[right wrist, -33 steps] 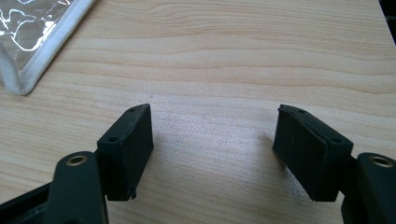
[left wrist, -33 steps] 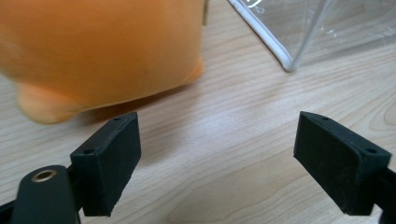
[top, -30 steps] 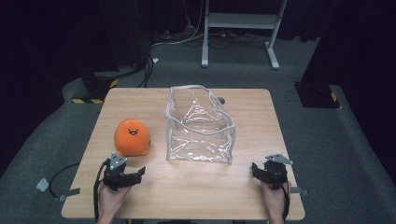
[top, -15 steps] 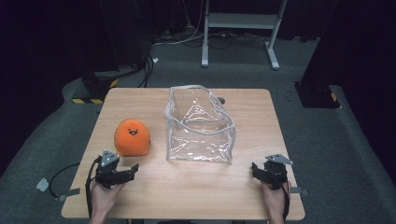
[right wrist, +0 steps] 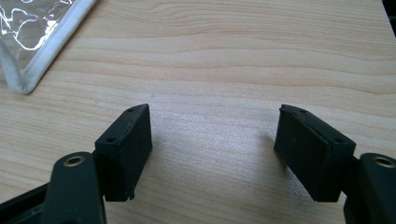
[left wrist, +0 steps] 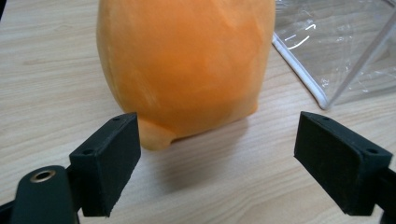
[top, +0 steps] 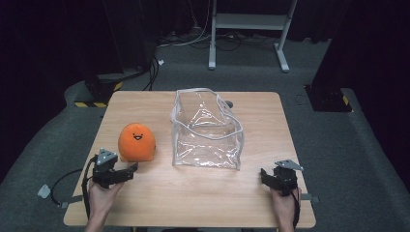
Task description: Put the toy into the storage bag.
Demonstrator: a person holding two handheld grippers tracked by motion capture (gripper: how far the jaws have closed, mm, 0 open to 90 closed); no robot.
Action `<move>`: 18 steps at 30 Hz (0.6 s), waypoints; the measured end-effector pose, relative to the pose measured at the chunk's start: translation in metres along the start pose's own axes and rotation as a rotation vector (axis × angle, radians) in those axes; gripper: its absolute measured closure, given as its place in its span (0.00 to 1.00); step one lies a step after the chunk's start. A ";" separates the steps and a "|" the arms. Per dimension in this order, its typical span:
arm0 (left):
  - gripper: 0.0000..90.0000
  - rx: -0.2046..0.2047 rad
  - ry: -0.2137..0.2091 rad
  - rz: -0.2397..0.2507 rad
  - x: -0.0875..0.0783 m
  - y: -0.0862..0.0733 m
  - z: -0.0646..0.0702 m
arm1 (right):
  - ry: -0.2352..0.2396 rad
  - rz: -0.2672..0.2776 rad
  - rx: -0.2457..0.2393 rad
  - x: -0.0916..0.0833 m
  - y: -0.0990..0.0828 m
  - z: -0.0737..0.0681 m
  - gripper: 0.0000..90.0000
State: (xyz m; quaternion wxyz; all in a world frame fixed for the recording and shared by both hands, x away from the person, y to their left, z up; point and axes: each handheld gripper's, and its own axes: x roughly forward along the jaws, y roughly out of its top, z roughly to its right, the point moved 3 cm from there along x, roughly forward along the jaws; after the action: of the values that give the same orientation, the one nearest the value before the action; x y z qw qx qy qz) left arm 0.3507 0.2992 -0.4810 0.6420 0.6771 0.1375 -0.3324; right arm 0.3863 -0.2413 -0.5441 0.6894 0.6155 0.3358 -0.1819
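A: Orange plush toy (top: 137, 141) sits in the left-centre of the high view, on the wooden table (top: 193, 193). Left gripper (top: 126, 170) is just below it in the frame, tips aimed up and right toward the toy's base.

B: Jaw state?

A: Spread wide, nothing between them. In the left gripper view the toy (left wrist: 187, 70) fills the upper middle, dead ahead, with both black pads short of it. No contact yet; a strip of bare wood shows between pads and plush.

B: Orientation of the toy?

A: Upright, taller than wide, long axis vertical, face turned toward the lower edge of the high view. The gap between the pads looks wider than the toy's base, so my read is a straight push forward would bracket it.

B: Other hand?

A: Right gripper (top: 267, 176) rests at the lower right of the high view, well apart from the toy, also gaping and holding nothing. Its own view shows bare wood ahead and a white-trimmed corner of the clear plastic bag (right wrist: 32, 32) at upper left.

B: And the bag?

A: Bag (top: 208, 130) stands open-topped at frame centre, just right of the toy, between the 2 grippers. Left is clearly the nearer hand for the toy.
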 end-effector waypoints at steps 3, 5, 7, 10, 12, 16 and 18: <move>0.16 0.000 0.004 0.000 0.002 0.005 -0.004 | 0.000 0.000 0.000 0.000 0.000 0.000 0.30; 0.16 -0.009 0.000 0.005 0.003 0.006 -0.006 | 0.000 0.000 0.000 0.000 0.000 0.000 0.30; 0.16 -0.016 -0.004 0.009 0.005 0.010 -0.010 | 0.001 0.000 0.000 0.000 0.000 0.000 0.30; 0.16 -0.015 -0.002 0.007 0.006 0.013 -0.012 | 0.001 0.000 0.000 0.000 0.000 0.000 0.30; 0.16 -0.019 0.002 0.010 0.006 0.017 -0.015 | 0.001 0.000 0.000 0.000 0.000 0.000 0.30; 0.16 -0.028 0.004 0.017 0.008 0.021 -0.018 | 0.000 0.000 0.000 0.000 0.000 0.000 0.30; 0.16 -0.029 0.004 0.014 0.010 0.024 -0.020 | 0.001 0.000 0.000 0.000 0.000 0.000 0.30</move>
State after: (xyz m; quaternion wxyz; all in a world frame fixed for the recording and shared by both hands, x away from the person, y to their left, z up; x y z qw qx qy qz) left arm 0.3781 0.3130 -0.4692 0.6538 0.6694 0.1390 -0.3244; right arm 0.3863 -0.2413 -0.5441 0.6894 0.6154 0.3360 -0.1818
